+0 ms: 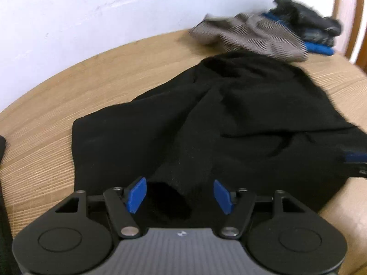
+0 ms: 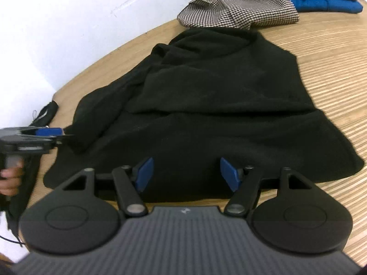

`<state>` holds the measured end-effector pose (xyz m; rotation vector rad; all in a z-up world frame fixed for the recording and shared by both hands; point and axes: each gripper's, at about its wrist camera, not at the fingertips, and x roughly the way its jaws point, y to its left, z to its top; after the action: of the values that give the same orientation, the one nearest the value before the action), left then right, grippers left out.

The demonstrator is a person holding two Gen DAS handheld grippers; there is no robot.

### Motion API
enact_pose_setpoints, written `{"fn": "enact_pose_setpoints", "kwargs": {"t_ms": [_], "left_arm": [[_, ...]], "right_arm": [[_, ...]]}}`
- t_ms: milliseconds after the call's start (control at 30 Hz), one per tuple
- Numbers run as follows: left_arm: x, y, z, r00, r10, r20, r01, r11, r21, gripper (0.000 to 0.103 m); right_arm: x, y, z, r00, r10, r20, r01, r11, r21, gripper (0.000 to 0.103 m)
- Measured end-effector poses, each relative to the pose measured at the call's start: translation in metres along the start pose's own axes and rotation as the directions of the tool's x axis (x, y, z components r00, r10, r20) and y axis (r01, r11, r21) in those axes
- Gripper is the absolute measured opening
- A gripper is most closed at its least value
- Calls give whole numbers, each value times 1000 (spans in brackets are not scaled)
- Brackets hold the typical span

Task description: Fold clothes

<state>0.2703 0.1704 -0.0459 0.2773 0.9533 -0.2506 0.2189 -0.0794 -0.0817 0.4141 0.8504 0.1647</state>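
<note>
Both hand-held grippers, left [image 1: 180,197] and right [image 2: 187,175], spread over the black sweater [image 2: 218,114]; next, pinch the near hem, fold.

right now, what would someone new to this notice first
A big black garment sprawls across the middle of the wooden table, partly folded, one sleeve cuff lying between the open left gripper's blue pads. Behind it by the white wall lie a houndstooth garment and a folded stack with blue in it.
</note>
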Motion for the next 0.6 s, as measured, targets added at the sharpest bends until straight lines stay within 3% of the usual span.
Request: {"fn": "enact_pose_setpoints", "kwargs": {"t_ms": [67,100,167,233,367,500,600], "left_arm": [[11,2,4,1000,-3,-10,3,1000,-9,20],[14,3,7,999,-19,-32,18,1000,-22,8],[9,7,19,998,-56,-18,55,997,-59,8],[-14,15,37,994,-90,57,95,991,-95,8],[-81,35,88,967,-133,216,164,978,-132,8],[-154,42,132,940,-124,316,166,980,-110,8],[-195,44,147,940,-107,325,160,977,-140,9]], "right_arm": [[0,4,0,1000,0,2,0,1000,-13,67],[-1,5,-1,1000,-5,4,5,1000,-24,67],[-2,6,-1,1000,-23,11,24,999,-37,67],[-3,5,-1,999,-37,20,38,998,-42,67],[-3,-3,3,999,-12,50,12,1000,0,67],[5,-21,11,991,90,99,-106,978,177,68],[9,-42,11,968,193,159,-238,907,348,69]]}}
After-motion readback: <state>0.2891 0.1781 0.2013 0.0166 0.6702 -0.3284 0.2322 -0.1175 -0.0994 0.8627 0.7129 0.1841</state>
